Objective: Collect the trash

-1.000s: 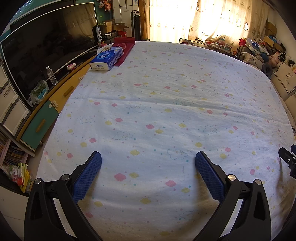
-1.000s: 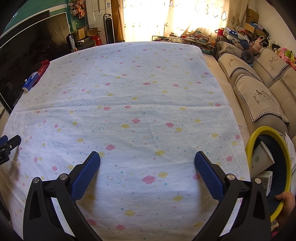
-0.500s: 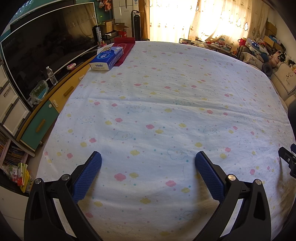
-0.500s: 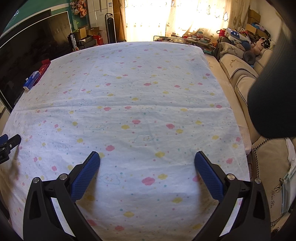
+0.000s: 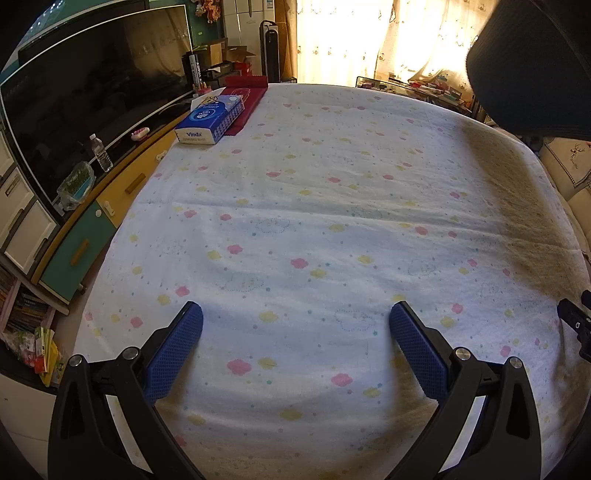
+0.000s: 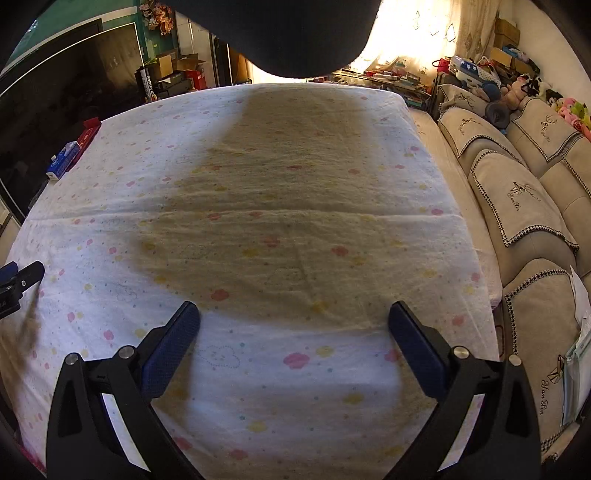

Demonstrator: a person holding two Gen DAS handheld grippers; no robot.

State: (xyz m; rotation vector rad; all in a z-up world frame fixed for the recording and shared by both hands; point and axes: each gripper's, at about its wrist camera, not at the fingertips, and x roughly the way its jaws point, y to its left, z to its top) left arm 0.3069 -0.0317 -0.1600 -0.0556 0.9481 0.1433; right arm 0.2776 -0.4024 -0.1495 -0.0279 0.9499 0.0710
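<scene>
The flower-print sheet [image 5: 332, 206] covers the whole bench; a dark rounded object [image 6: 295, 33] overhangs its far edge; left gripper [image 5: 295, 314] and right gripper [image 6: 293, 314] hover with fingers apart, empty; tissue box [image 5: 209, 120] at far-left corner; no trash discernible.

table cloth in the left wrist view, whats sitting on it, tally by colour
blue: 1, the Vinda tissue box at the far left corner
dark red: 1, a flat box, partly under and behind the tissue box
total: 2
The left gripper and right gripper are both open and hold nothing.
</scene>
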